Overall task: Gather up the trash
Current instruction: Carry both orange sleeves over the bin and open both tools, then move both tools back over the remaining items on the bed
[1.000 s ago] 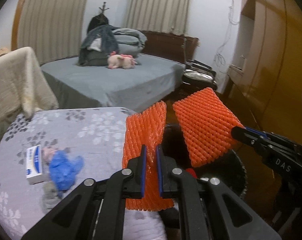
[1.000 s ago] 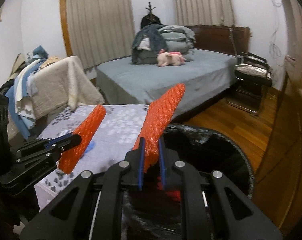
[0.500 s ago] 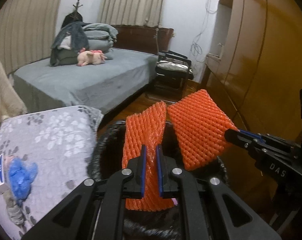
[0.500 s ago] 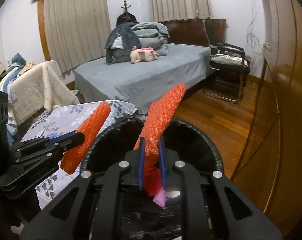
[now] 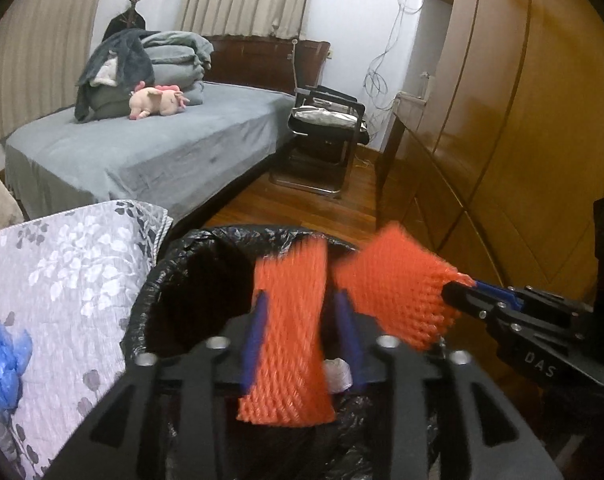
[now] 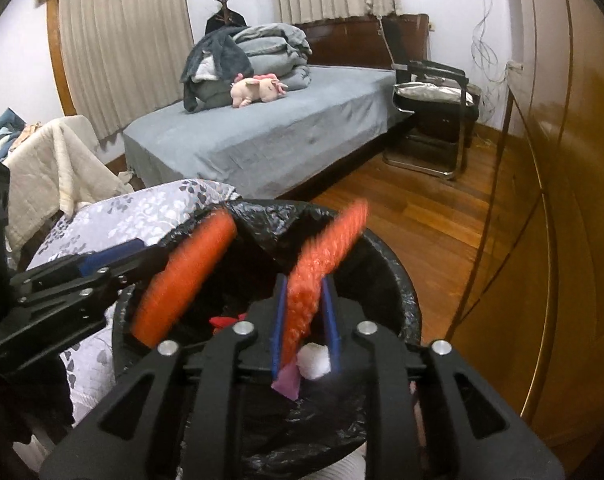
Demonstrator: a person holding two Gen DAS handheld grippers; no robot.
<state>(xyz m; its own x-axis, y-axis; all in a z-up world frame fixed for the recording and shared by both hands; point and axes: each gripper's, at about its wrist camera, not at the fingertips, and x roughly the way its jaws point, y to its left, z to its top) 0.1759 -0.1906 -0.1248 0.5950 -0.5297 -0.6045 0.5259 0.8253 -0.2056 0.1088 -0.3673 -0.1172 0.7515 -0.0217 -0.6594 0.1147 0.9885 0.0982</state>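
Over the bin (image 5: 174,264), left tool (image 5: 298,320) opening, orange net (image 5: 290,340) loose between, right tool (image 6: 306,320) likewise

Each tool is a matte black, two-finger assembly built from angular linkage arms with triangular cut-outs, joined by round silver screw heads at the pivots. The left tool (image 5: 298,332) and the right tool (image 6: 304,320) both carry flat blue pads (image 5: 254,340) on the inner faces of their fingers. Seen from the left wrist view, the right tool's side plate bears the white lettering "DAS" (image 5: 539,363) and small silver screws along its narrow black finger.
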